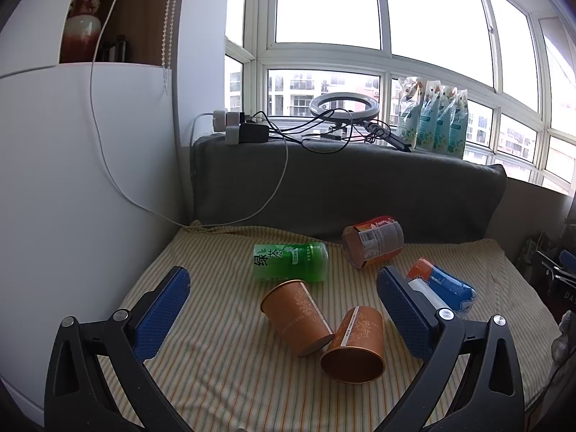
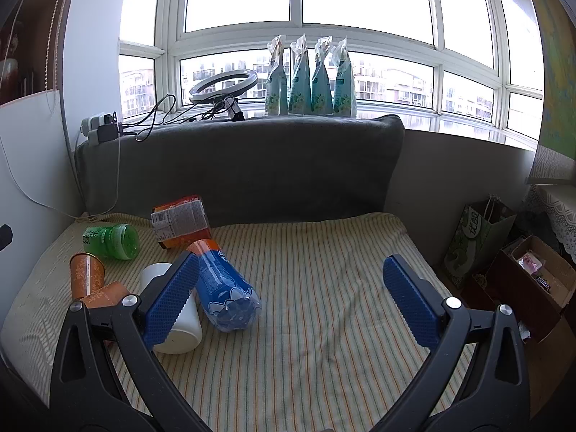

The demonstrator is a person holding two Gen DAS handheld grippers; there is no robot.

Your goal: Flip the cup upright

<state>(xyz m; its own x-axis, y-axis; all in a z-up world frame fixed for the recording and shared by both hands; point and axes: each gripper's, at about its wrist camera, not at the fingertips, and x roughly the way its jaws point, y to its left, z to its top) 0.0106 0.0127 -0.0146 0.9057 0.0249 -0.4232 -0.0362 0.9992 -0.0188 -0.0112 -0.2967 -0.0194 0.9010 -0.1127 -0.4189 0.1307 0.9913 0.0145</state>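
Two orange paper cups lie on their sides on the striped cloth (image 1: 216,378). The far cup (image 1: 295,315) points its mouth away from me. The near cup (image 1: 354,345) opens toward me and touches the far cup's base. My left gripper (image 1: 284,306) is open and empty, hovering with both cups between its blue pads. In the right wrist view the two cups (image 2: 88,277) lie at the far left. A white cup (image 2: 180,320) lies on its side behind the right gripper's left finger. My right gripper (image 2: 291,288) is open and empty over bare cloth.
A green tea bottle (image 1: 291,261), an orange-labelled bottle (image 1: 372,241) and a blue bottle (image 1: 442,286) lie on the cloth. A grey cushion (image 1: 342,187) backs it, with a ring light and cables on the sill. A white panel stands left. Bags and a box (image 2: 532,280) sit right.
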